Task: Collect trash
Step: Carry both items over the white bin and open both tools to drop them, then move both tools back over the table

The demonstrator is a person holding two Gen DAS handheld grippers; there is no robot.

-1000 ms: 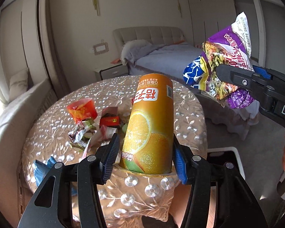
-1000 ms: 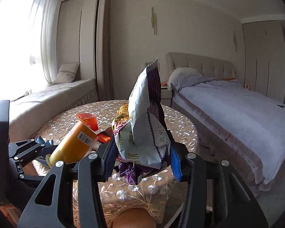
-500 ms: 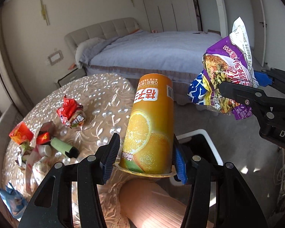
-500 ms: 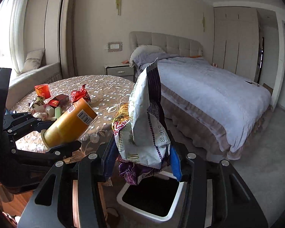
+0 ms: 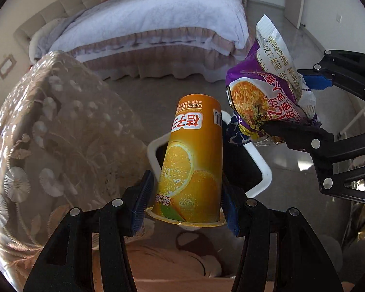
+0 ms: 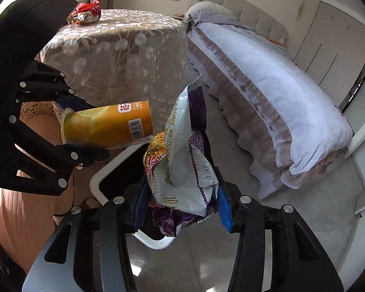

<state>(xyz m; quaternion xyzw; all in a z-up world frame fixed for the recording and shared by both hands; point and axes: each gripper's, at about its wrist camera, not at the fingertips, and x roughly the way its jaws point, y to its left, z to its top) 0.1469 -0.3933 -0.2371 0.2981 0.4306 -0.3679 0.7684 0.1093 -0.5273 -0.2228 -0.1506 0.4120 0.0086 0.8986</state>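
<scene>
Left wrist view: the left gripper (image 5: 186, 203) is clenched on the orange cup (image 5: 191, 160), its blue pads pressing the flared rim end while the closed base points away, down toward the trash bin (image 5: 264, 168). The bin is a white-rimmed container standing on the floor beside the cloth-draped surface (image 5: 60, 131); its inside looks dark, and I cannot tell whether anything lies in it. The cup hangs directly above the opening. It is probably a thin paper or plastic tub, light and fairly stiff, but the wall would likely dent under a hard squeeze, so the hold near the reinforced rim seems the sensible one. To the right, the right gripper (image 5: 301, 104) grips the noodle wrappers (image 5: 265, 97), a crumpled purple and silver bundle held above the bin's far side. A bed (image 5: 158, 17) stands behind.

Right wrist view: the right gripper (image 6: 180, 206) is closed on the noodle wrappers (image 6: 182, 160), pinching the bunched lower end so the loose tops fan upward. Foil film like this is judged very light, soft and slippery; a pinch across the thick gathered part holds better than one on a single flap. Below and behind the bundle the trash bin (image 6: 99, 180) shows its white rim and dark interior, contents hidden. The left gripper (image 6: 82, 126) holds the orange cup (image 6: 107, 126) nearly horizontal above the bin's left edge. On the surface (image 6: 114, 48) a red wrapper (image 6: 85, 14) remains uncollected. Both loads seem positioned for release into the bin.
</scene>
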